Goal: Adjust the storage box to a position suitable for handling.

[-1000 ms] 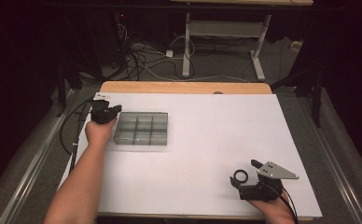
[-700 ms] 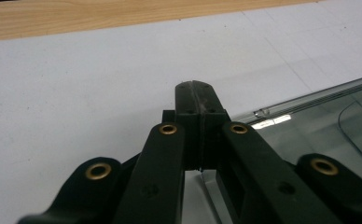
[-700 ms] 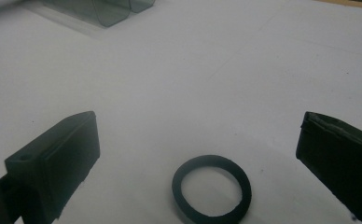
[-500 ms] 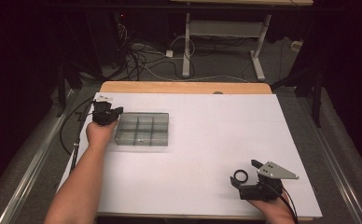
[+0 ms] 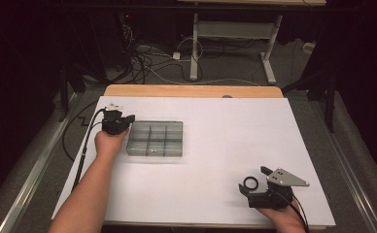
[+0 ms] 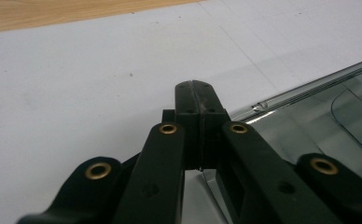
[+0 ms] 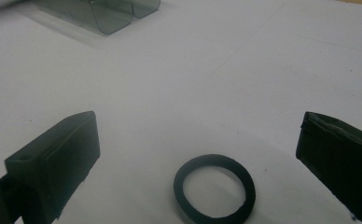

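Observation:
A clear plastic compartment box (image 5: 155, 139) lies on the left half of the white table; its rim and lid also appear in the left gripper view (image 6: 309, 126). My left gripper (image 5: 128, 118) is shut, and its tips (image 6: 198, 95) sit against the box's far-left corner. I cannot tell whether the rim is pinched between them. A black ring (image 5: 250, 183) lies flat near the table's front right. My right gripper (image 5: 253, 179) stands open around it, one jaw on each side, and the ring (image 7: 215, 189) touches neither jaw of that gripper (image 7: 200, 137).
The white sheet (image 5: 225, 131) covers the table, with a strip of bare wood (image 5: 191, 91) along the far edge. Cables and a desk frame (image 5: 230, 43) lie on the floor beyond. The box's corner (image 7: 109, 14) shows far off in the right gripper view.
My left gripper has edged slightly right, toward the box's corner. The right gripper and the ring have stayed put.

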